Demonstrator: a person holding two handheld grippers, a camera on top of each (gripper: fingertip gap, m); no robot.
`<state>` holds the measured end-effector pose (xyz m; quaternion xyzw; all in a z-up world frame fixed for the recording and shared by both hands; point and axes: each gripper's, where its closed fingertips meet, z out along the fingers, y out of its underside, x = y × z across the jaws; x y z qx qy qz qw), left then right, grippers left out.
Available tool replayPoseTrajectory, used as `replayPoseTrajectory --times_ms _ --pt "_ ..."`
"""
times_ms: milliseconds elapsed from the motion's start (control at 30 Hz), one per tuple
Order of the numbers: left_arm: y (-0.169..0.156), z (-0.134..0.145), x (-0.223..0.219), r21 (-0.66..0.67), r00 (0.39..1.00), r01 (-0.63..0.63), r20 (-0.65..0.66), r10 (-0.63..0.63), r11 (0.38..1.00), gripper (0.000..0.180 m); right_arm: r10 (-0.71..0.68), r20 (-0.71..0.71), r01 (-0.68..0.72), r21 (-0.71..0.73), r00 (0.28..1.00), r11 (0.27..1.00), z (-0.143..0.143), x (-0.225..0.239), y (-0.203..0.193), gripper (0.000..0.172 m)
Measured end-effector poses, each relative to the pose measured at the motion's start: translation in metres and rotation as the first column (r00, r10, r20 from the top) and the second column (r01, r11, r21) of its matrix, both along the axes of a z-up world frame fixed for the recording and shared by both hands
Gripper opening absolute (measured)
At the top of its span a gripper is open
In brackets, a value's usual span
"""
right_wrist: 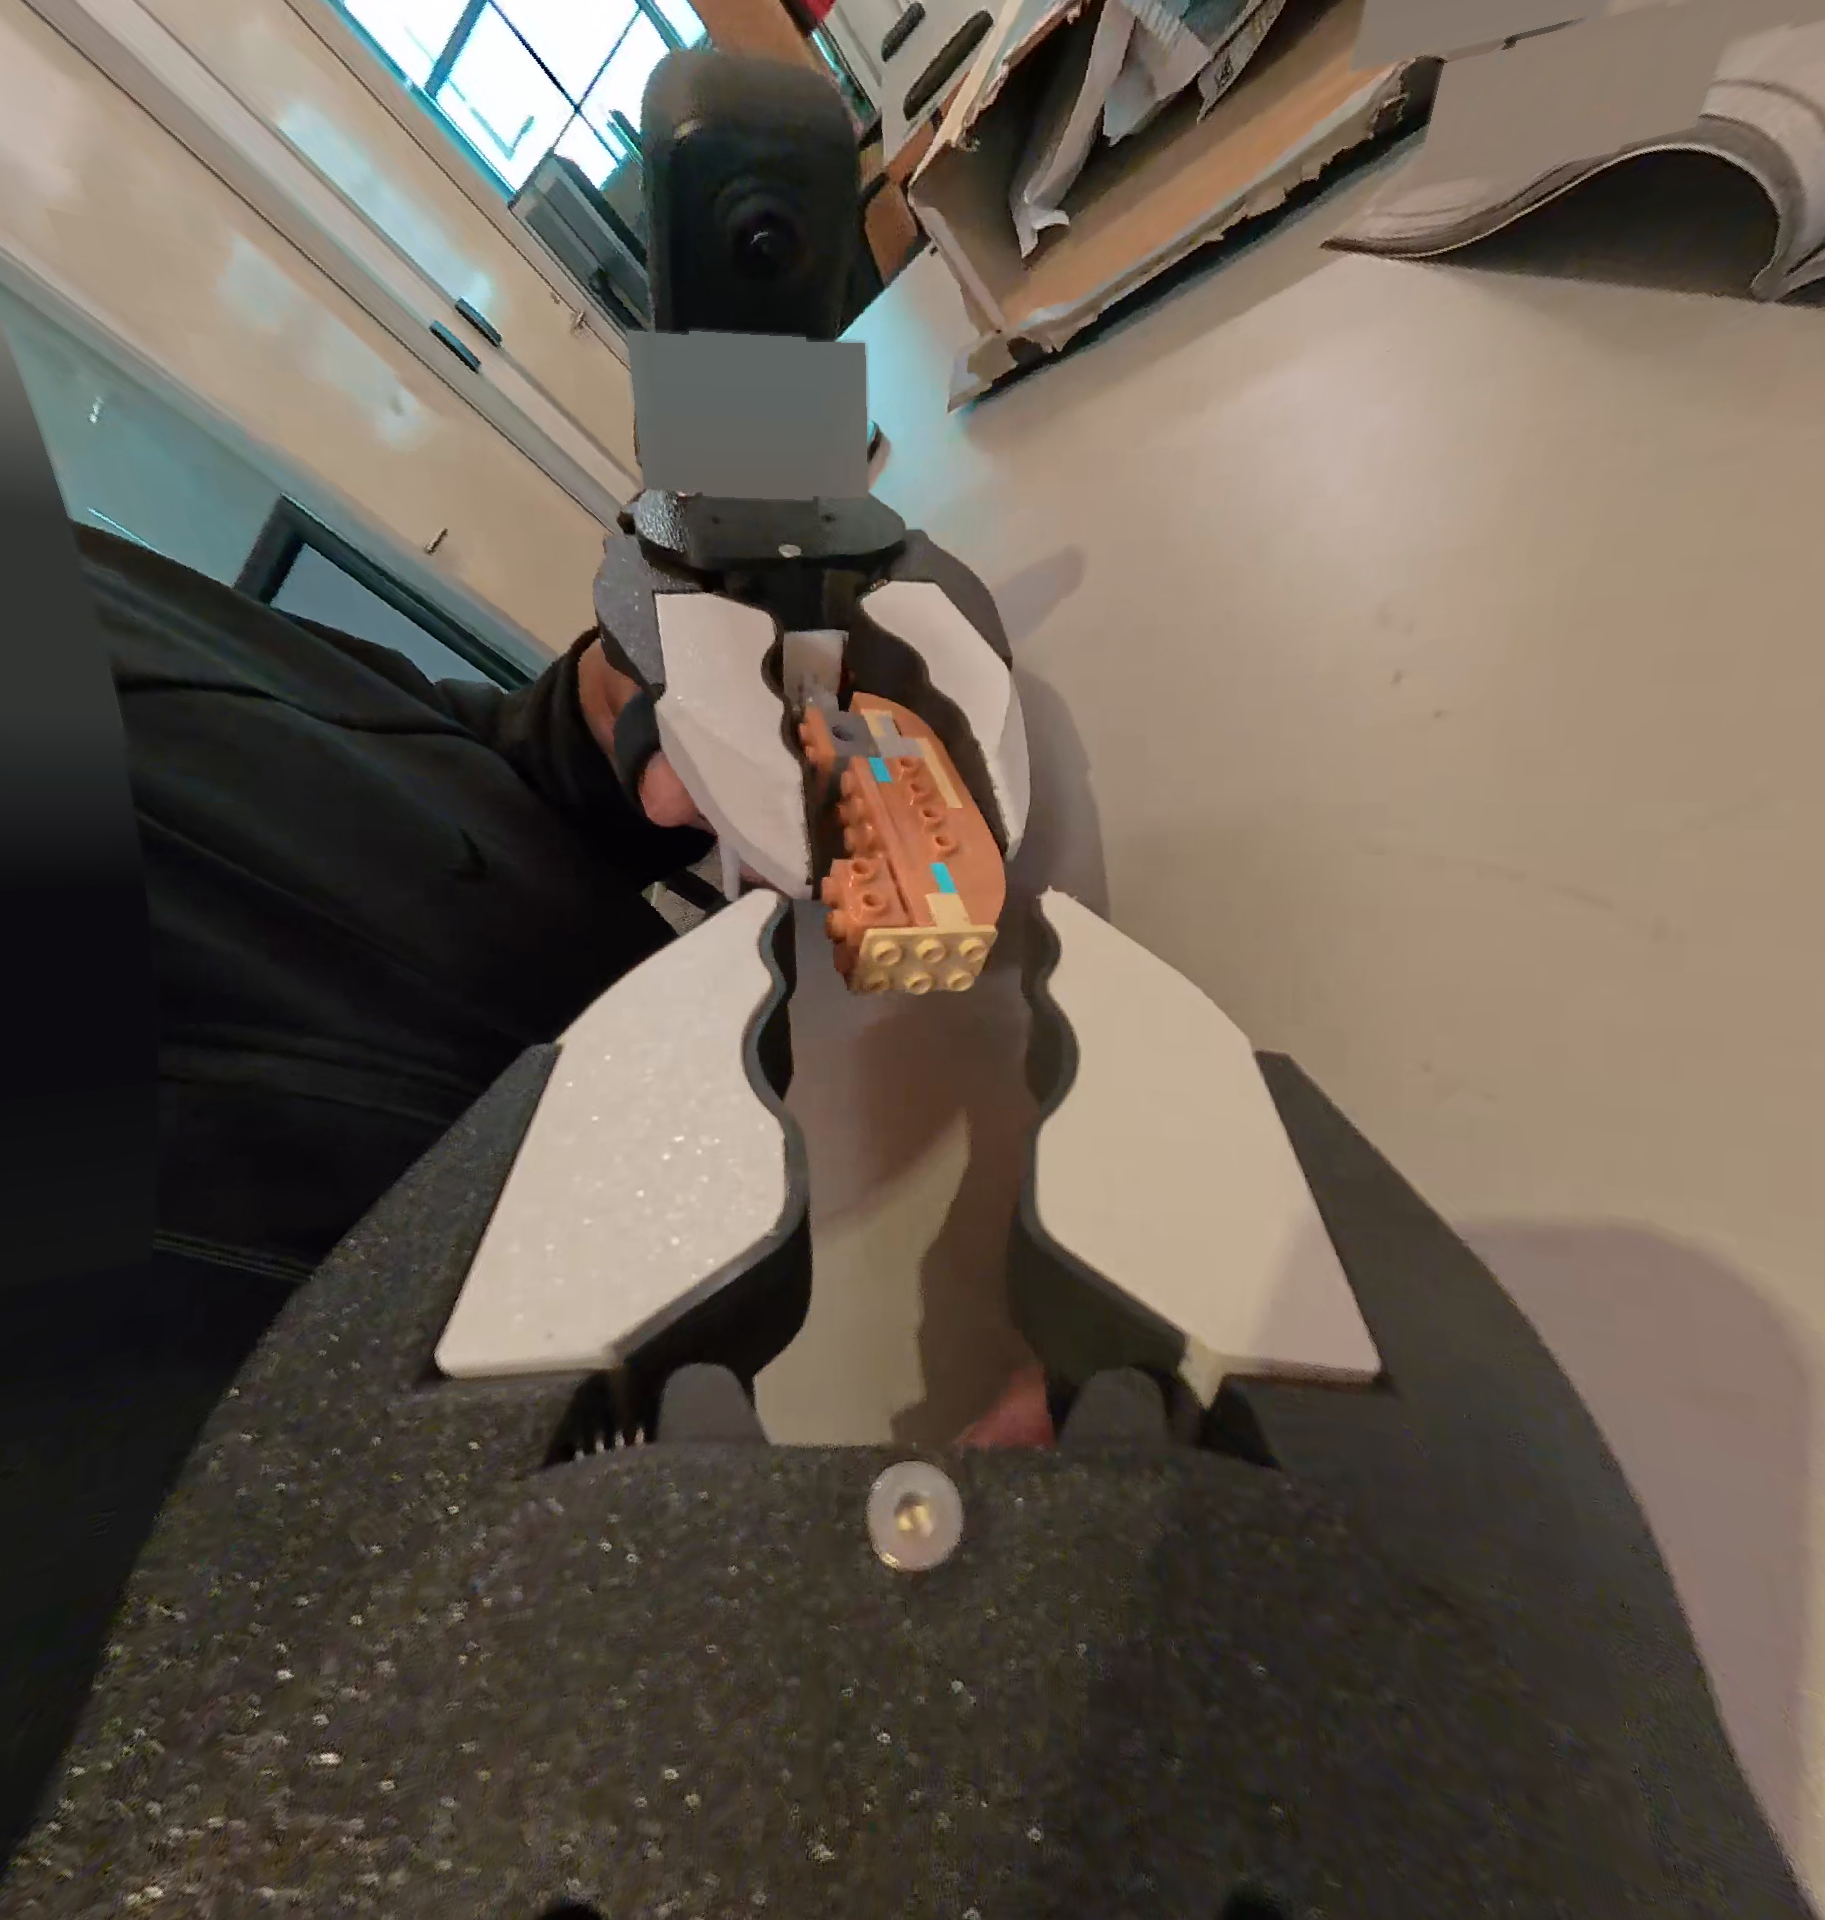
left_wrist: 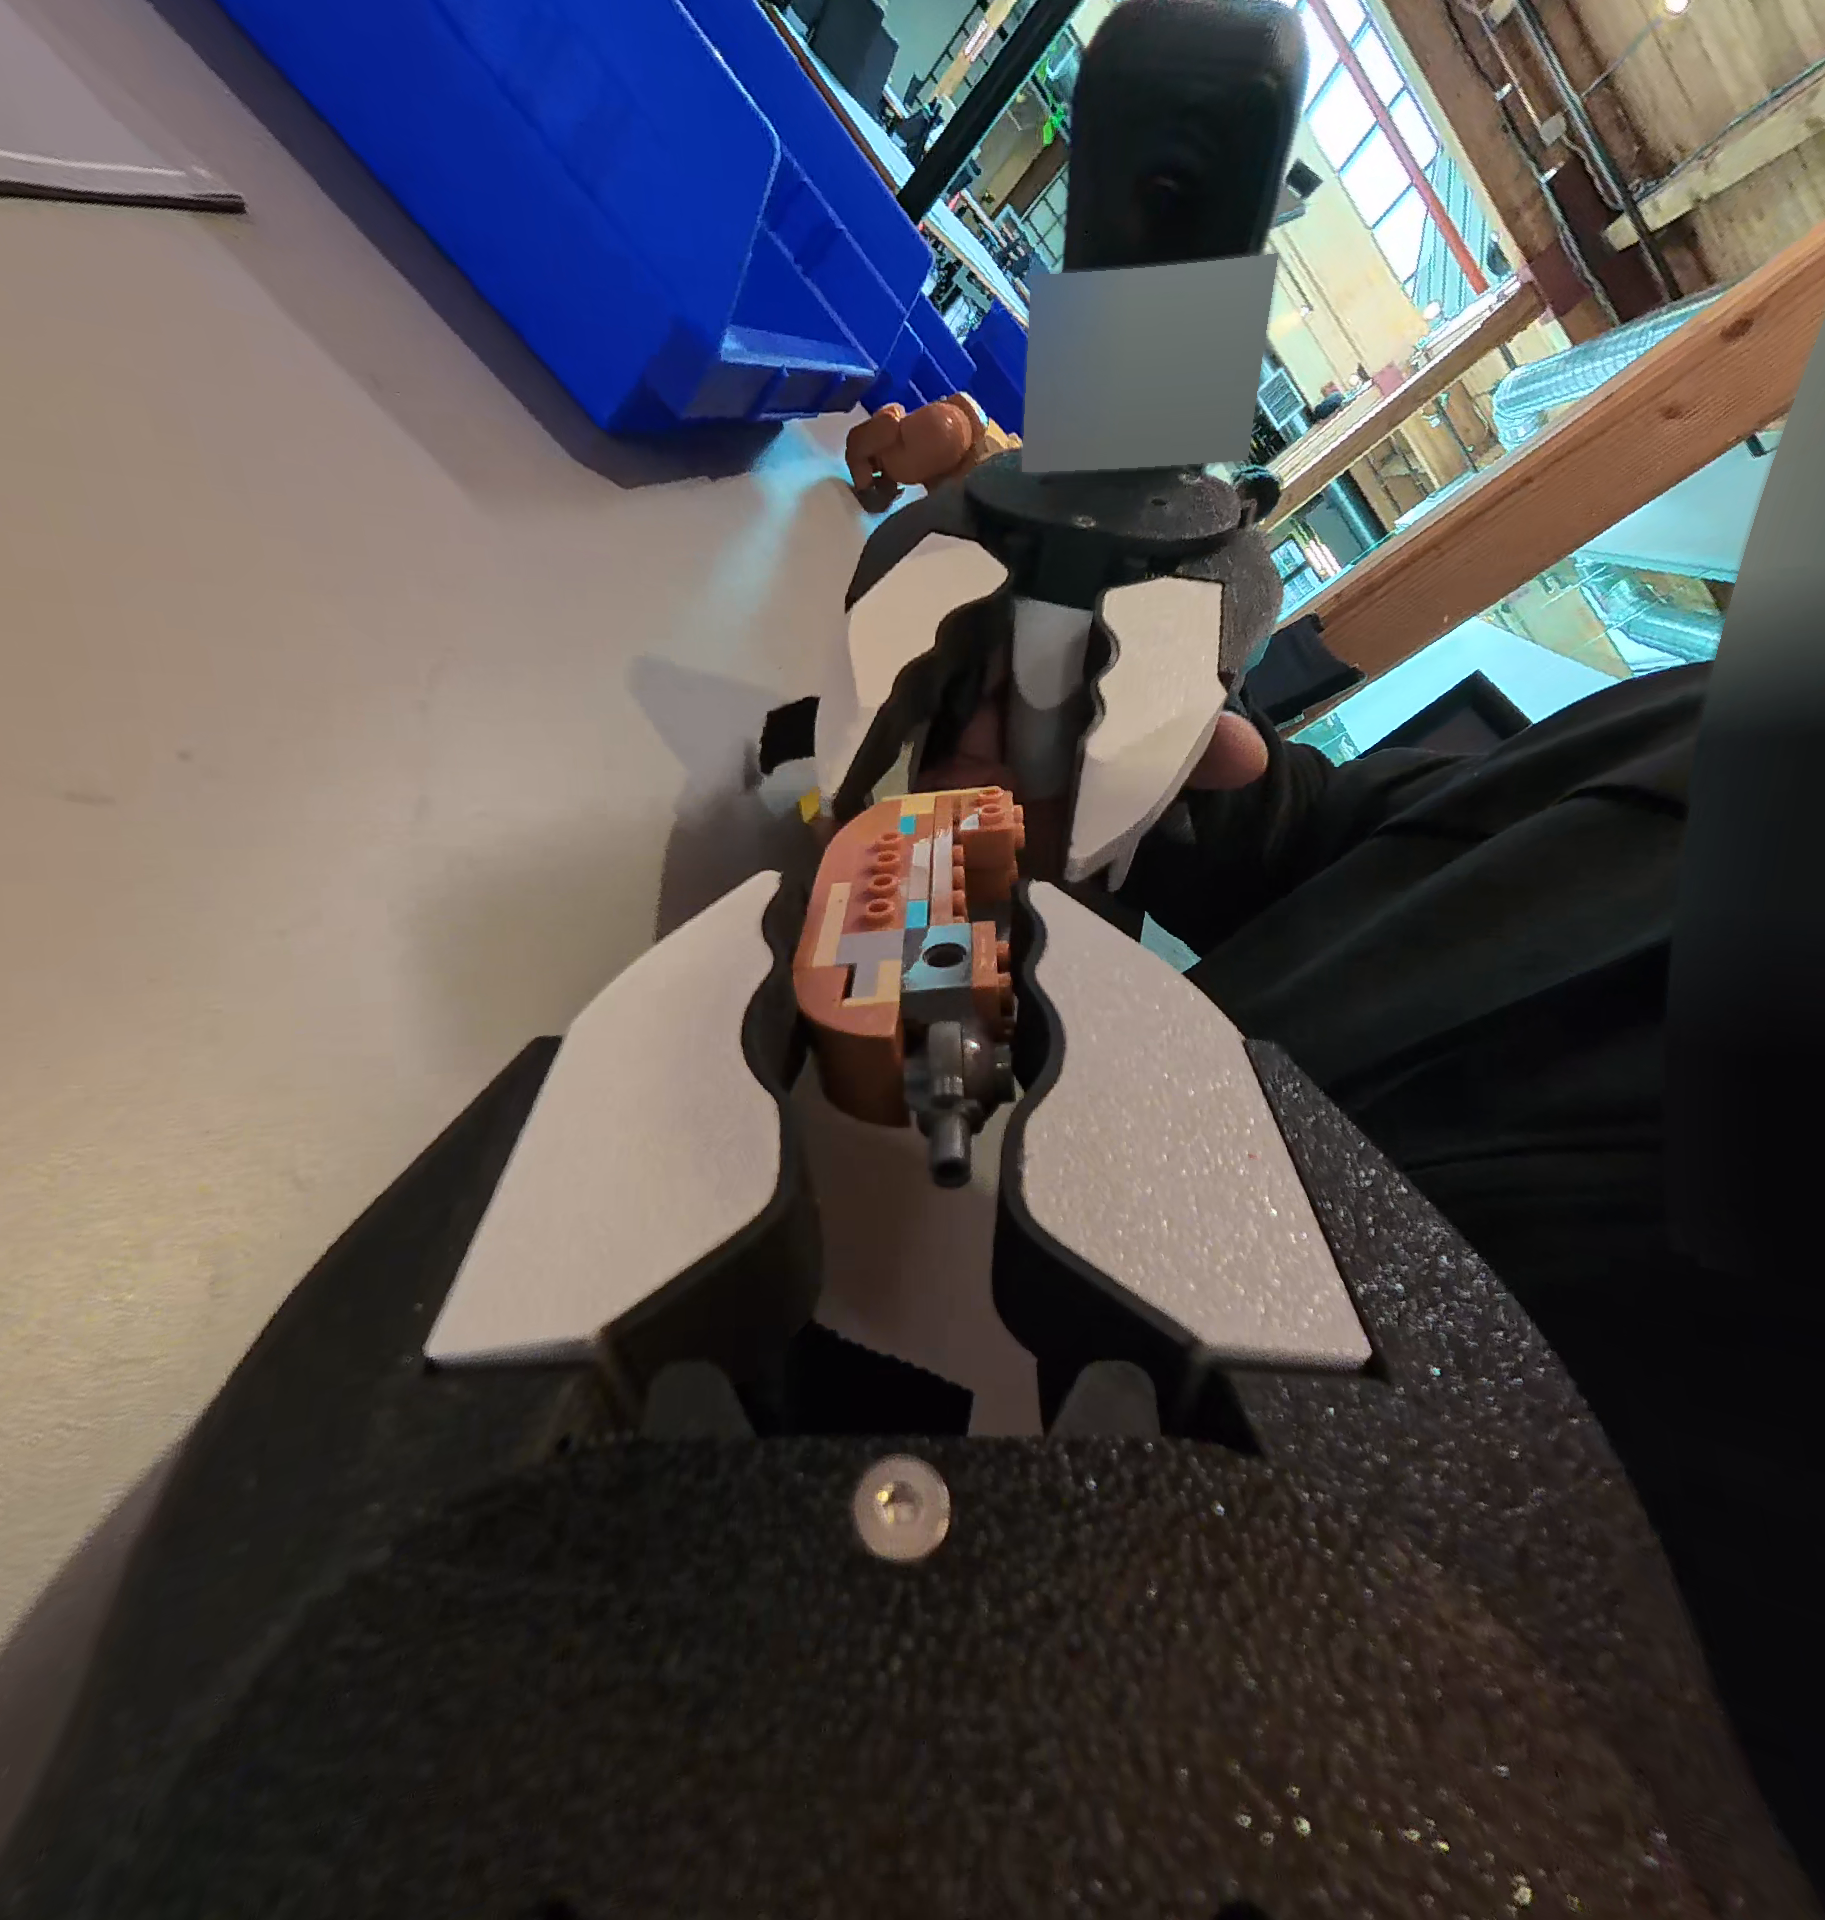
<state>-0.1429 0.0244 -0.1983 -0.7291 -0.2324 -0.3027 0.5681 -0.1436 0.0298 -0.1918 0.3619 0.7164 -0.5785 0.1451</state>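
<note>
Your left gripper (left_wrist: pixel 903 997) is clamped on the brown brick assembly (left_wrist: pixel 887 935), held above the table (left_wrist: pixel 316 727). Your right gripper (right_wrist: pixel 908 971) is part open, pads clear of its tan end.

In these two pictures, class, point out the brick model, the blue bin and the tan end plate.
brick model (left_wrist: pixel 866 935): left wrist view, brown curved side.
blue bin (left_wrist: pixel 617 187): left wrist view, side wall.
tan end plate (right_wrist: pixel 923 961): right wrist view, studded face.

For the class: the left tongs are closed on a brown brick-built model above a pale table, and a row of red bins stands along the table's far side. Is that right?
One detail is wrong: the bins are blue, not red, as the left wrist view shows. The rest holds: the left tongs grip the brown brick-built model above the pale table.
</note>
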Motion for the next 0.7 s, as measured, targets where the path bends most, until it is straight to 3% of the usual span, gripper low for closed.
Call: replayPoseTrajectory --times_ms 267,700 --pt "-0.0004 0.0007 0.0013 0.002 1.000 0.000 -0.029 0.000 1.000 0.037 0.009 0.026 -0.009 -0.034 1.000 0.999 -0.0005 0.0012 -0.0014 0.032" --pt "-0.0013 0.0030 0.0053 0.004 0.988 0.025 -0.149 -0.024 1.000 0.036 0.063 -0.090 -0.060 0.035 0.994 0.998 -0.0012 0.0083 -0.0018 0.031"
